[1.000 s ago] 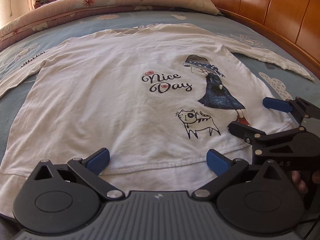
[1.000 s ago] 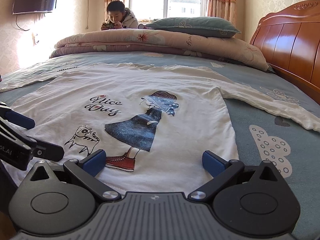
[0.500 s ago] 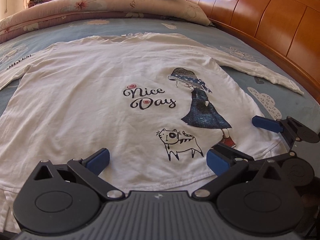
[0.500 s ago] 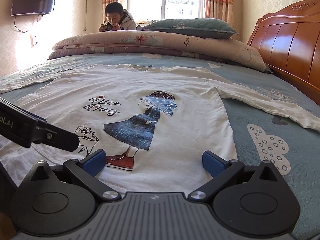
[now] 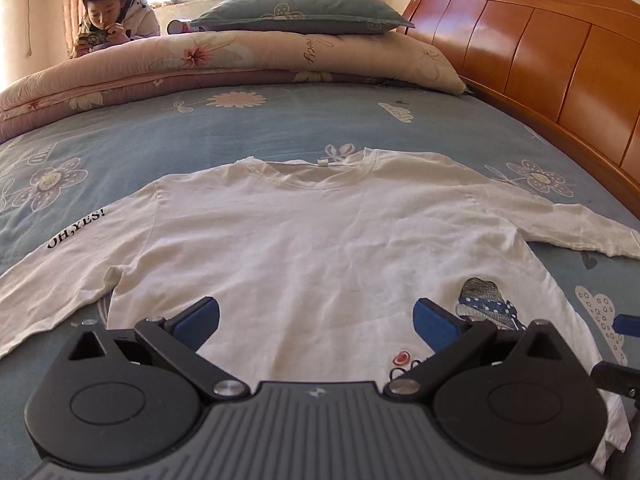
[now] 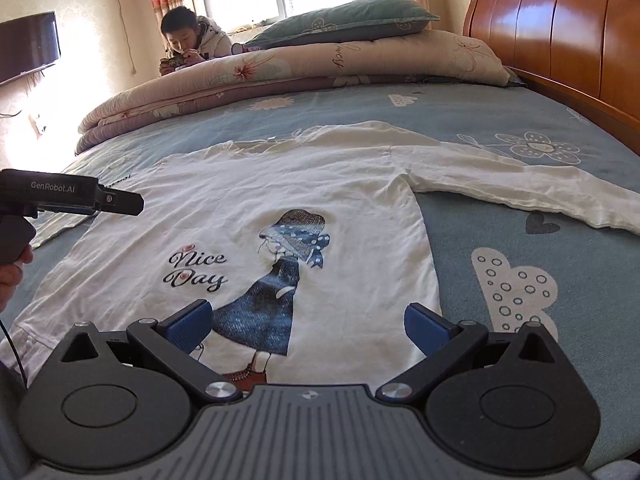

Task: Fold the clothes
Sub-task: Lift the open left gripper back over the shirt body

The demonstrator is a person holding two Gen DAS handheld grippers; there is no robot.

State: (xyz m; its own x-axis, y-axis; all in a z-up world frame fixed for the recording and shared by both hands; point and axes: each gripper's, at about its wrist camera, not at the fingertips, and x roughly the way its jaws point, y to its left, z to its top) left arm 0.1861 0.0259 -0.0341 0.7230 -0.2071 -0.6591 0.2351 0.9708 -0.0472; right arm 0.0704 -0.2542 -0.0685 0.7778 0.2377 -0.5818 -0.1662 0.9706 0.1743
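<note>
A white long-sleeved shirt (image 5: pixel 320 240) with a "Nice Day" girl print (image 6: pixel 280 280) lies flat, face up, on the blue floral bed sheet (image 5: pixel 260 120), both sleeves spread out sideways. My left gripper (image 5: pixel 316 322) is open and empty above the shirt's middle, pointing at the collar (image 5: pixel 320 168). My right gripper (image 6: pixel 306 326) is open and empty over the print near the shirt's right side edge. The left gripper's body also shows in the right wrist view (image 6: pixel 72 196), above the shirt's left part.
A folded pink quilt (image 5: pixel 240 68) with a green pillow (image 5: pixel 304 12) lies across the far end of the bed. A child (image 6: pixel 188 40) leans on it. A wooden headboard (image 5: pixel 540 60) runs along the right. A TV (image 6: pixel 28 48) hangs on the left wall.
Both grippers rose and moved forward from the hem over the shirt. The left one advanced further toward the collar. Both stayed open and empty.
</note>
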